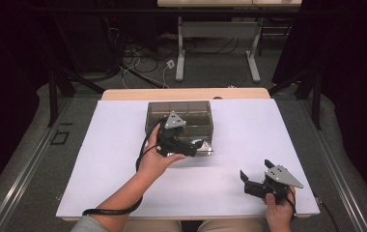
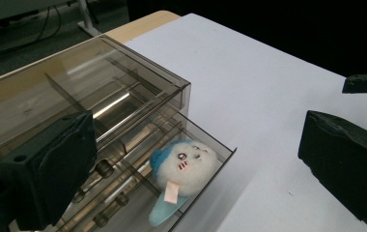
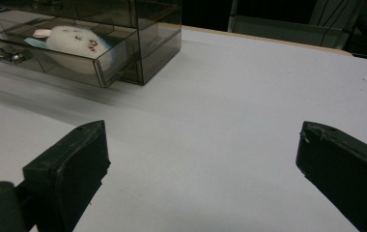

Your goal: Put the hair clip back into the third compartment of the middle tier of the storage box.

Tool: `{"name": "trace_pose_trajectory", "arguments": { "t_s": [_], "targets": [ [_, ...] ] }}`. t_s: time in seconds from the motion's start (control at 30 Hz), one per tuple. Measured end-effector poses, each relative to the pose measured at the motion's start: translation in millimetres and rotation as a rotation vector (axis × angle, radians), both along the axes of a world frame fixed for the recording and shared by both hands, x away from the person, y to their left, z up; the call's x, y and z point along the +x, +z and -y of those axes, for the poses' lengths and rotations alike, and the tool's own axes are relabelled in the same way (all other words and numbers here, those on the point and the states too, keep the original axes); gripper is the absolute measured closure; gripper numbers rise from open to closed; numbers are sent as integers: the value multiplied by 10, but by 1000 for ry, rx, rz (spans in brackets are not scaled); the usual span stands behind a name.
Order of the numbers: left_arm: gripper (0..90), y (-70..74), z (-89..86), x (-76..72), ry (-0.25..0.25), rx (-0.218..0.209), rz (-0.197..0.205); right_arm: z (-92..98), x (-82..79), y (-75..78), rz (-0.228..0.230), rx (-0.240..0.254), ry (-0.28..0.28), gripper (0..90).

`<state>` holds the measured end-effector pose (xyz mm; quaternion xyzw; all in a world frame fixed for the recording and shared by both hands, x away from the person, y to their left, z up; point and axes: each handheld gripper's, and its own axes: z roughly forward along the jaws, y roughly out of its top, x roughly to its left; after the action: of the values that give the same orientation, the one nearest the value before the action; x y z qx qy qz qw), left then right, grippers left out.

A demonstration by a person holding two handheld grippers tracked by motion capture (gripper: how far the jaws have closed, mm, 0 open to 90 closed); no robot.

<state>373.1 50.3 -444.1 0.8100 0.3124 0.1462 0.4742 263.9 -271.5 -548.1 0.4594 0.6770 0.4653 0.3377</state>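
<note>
A smoky clear drawer box [image 1: 179, 113] stands at the back middle of the white table top [image 1: 249, 130]. Its lower drawer [image 2: 210, 186] is pulled out, and a white and blue plush toy [image 2: 184, 166] lies inside it. My left gripper [image 1: 191, 145] hovers just over the drawer's front, open, its pads [image 2: 61, 169] wide apart and touching nothing. In the right gripper view the plush toy [image 3: 75, 41] shows through the drawer wall [image 3: 104, 72]. My right gripper [image 1: 256, 170] rests near the front right of the table, open with nothing between its fingers.
The white top [image 3: 230, 96] is bare between the box and the right gripper. A wooden table edge [image 1: 186, 93] runs behind the box. Beyond it, cables and metal table legs [image 1: 180, 63] stand on the floor.
</note>
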Motion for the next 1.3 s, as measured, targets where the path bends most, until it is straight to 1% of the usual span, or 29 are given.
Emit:
{"name": "trace_pose_trajectory", "arguments": {
  "t_s": [0.1,0.17,0.2,0.3,0.43,0.63,0.7,0.87,0.93,1.0,1.03,1.17,1.3],
  "targets": [
    [3,33,-61,-17,8,5,22,1,2,-2,-1,0,0,42],
    [3,49,-98,-37,16,-11,34,0,0,-1,-2,-1,0,42],
    [3,65,-125,-51,16,-10,31,0,0,0,0,0,0,42],
    [3,95,-197,-82,21,-28,46,0,1,-2,-2,-2,1,42],
    [4,124,-296,-127,29,-49,50,-4,0,-1,1,-1,3,42],
    [4,148,-474,-201,48,-59,58,-5,2,-1,2,1,2,42],
    [5,150,-541,-224,55,-65,60,-7,0,-1,-3,-2,1,43],
    [5,140,-698,-282,78,-70,64,-22,-2,-2,6,-3,-1,42],
    [5,135,-765,-302,86,-71,63,-21,-1,-1,3,-2,1,43],
    [5,127,-828,-325,92,-80,57,-23,0,-2,5,-1,-2,43],
    [6,121,-860,-336,96,-81,59,-26,-3,2,-3,-5,1,43],
    [7,93,-975,-381,116,-85,60,-25,-3,3,-4,-6,2,43],
    [7,61,-1079,-427,143,-69,76,-20,-1,0,4,-3,0,43]
  ]
}}
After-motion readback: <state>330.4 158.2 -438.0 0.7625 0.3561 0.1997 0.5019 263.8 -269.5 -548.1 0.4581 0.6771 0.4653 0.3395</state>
